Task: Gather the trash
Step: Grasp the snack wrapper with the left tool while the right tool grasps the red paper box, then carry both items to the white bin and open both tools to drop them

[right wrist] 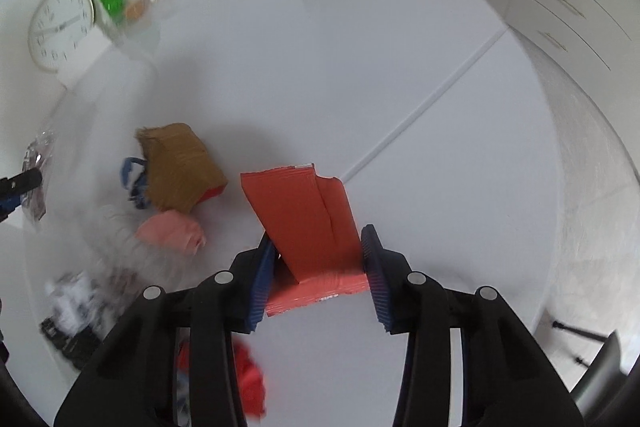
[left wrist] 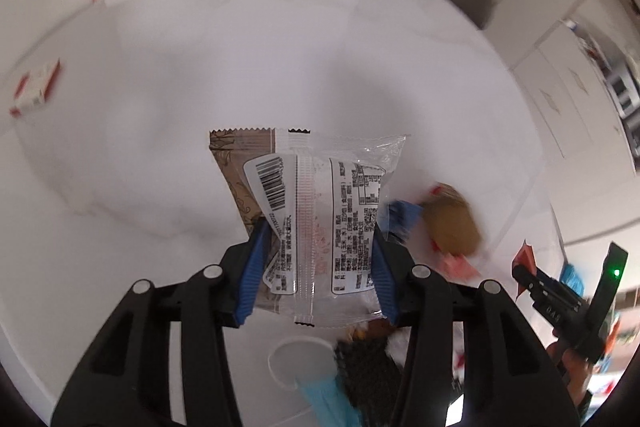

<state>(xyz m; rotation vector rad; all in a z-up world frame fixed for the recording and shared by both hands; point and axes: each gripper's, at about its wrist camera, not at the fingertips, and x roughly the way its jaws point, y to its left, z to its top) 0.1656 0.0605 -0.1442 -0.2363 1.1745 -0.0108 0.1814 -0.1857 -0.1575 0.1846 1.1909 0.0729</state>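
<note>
White tabletop (right wrist: 360, 67) lies below us: our left gripper (left wrist: 316, 259) pinches a clear printed snack wrapper (left wrist: 316, 211) pointing lengthwise ahead, our right gripper (right wrist: 320, 263) nips a flattened red-orange carton (right wrist: 308, 223) likewise.

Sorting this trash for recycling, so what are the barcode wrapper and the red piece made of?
Wrapper: thin plastic film, seemingly; glossy, partly see-through, crinkled, with serrated sealed ends. Red piece: probably cardboard; matte, stiff, sharply creased, one edge torn.
</note>
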